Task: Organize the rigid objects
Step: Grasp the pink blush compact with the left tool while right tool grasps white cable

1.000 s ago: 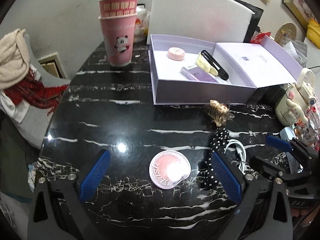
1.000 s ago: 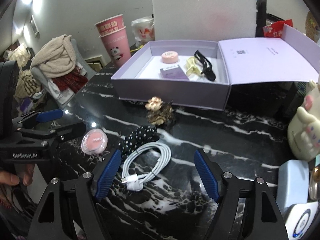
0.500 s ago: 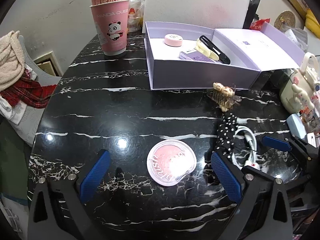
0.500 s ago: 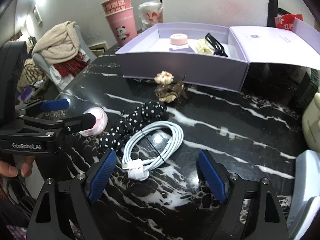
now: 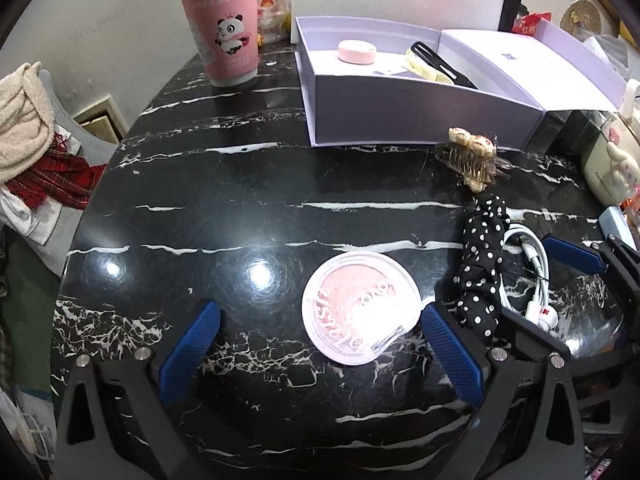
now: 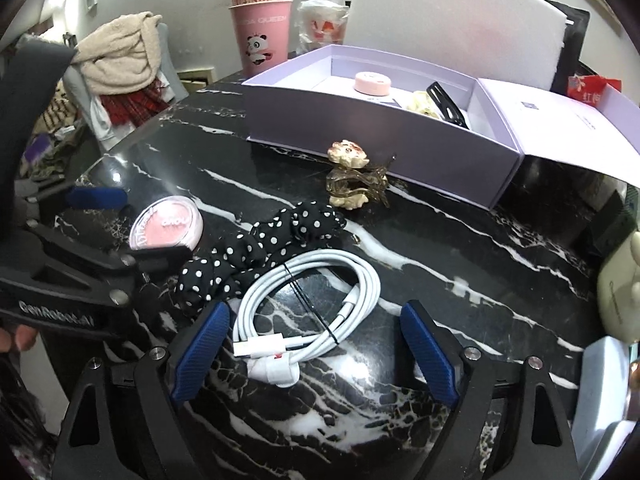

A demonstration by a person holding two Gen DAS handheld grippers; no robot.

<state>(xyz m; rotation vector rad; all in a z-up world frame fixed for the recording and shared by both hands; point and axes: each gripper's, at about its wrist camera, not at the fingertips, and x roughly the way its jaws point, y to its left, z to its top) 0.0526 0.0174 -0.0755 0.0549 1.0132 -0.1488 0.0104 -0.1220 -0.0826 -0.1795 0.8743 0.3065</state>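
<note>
A round pink blush compact [image 5: 360, 307] lies on the black marble table [image 5: 224, 184], between the fingers of my open left gripper [image 5: 320, 336], closer to the right finger. It also shows in the right wrist view [image 6: 166, 229]. My open right gripper [image 6: 314, 346] straddles a coiled white cable [image 6: 308, 312]. A black polka-dot scrunchie [image 6: 260, 256] lies between compact and cable. A flower hair claw [image 6: 354, 180] sits in front of the open lilac box [image 5: 400, 116], which holds a pink case [image 5: 357, 51] and a black clip [image 5: 436, 62].
Stacked pink panda cups [image 5: 224, 28] stand at the back left. A white foam board [image 6: 452, 28] leans behind the box. A cream plush bottle [image 5: 612, 168] and a pale blue case [image 6: 604, 376] are at the right. A chair with clothes [image 6: 116, 64] is off the table's left.
Both grippers have moved lower and closer to the table. The compact now lies further between the left fingers, and the cable between the right fingers. Nothing was grasped.
</note>
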